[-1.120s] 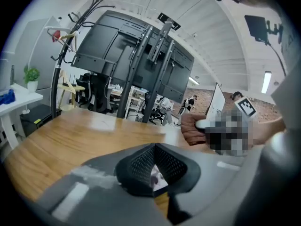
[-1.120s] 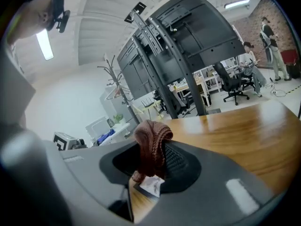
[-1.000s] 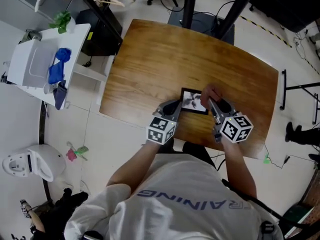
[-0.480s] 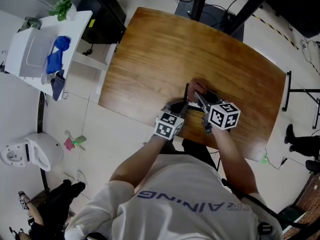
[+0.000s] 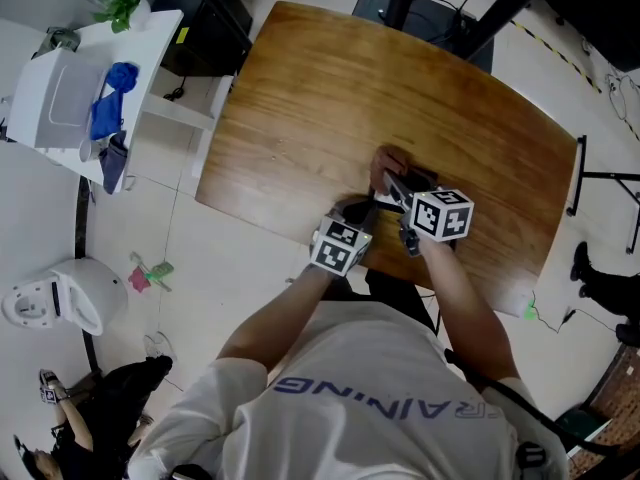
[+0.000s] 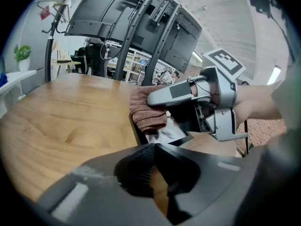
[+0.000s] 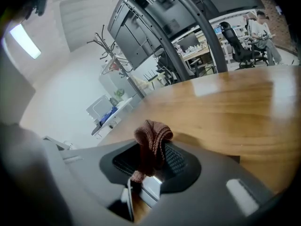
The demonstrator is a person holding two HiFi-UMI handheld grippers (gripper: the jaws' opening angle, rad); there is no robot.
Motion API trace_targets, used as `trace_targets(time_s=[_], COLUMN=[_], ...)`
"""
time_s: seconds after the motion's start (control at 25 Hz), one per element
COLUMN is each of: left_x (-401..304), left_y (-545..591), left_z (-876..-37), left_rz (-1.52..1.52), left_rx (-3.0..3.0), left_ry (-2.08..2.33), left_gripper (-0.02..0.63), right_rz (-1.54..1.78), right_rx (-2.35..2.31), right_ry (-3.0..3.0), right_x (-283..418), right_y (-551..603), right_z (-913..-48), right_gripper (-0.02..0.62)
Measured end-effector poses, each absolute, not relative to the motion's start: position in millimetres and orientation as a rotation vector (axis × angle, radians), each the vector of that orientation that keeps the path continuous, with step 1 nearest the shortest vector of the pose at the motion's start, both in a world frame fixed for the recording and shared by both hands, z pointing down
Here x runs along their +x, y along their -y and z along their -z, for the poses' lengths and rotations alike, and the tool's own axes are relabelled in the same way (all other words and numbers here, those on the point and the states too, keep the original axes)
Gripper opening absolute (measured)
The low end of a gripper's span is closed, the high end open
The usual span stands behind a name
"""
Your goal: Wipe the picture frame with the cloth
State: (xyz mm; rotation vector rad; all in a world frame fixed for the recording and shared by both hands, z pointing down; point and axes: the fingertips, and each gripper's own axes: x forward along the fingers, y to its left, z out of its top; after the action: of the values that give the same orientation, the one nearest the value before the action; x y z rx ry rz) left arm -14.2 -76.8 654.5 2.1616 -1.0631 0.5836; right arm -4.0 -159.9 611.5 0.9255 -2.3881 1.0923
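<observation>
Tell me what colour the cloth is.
The cloth is reddish-brown with a ribbed knit texture; it shows best in the left gripper view.

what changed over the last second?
The right hand-held gripper, shut on the cloth, swept it leftward across the picture frame, from its right side to its far left corner. Unchanged: the left hand-held gripper at the frame's near corner, and the frame flat on the table.
</observation>
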Motion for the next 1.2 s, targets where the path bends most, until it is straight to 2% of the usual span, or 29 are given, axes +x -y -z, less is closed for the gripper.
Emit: trace_targets(time_s=[0.52,1.2], left_x=[-13.6,-15.2], left_y=[77.2,77.5], left_z=[-655.9,-656.5], left_rz=[-0.612,-0.596], left_rx=[2.116,2.087], left_ry=[1.064,1.091], left_gripper=[0.003,0.003], right_rz=[-1.058,-1.046], right_rx=[0.948,1.11], right_ry=[2.311,2.246], right_x=[4.9,97.2], right_y=[159.5,157.1], right_z=[-625.4,-621.5], right_gripper=[0.121,0.123])
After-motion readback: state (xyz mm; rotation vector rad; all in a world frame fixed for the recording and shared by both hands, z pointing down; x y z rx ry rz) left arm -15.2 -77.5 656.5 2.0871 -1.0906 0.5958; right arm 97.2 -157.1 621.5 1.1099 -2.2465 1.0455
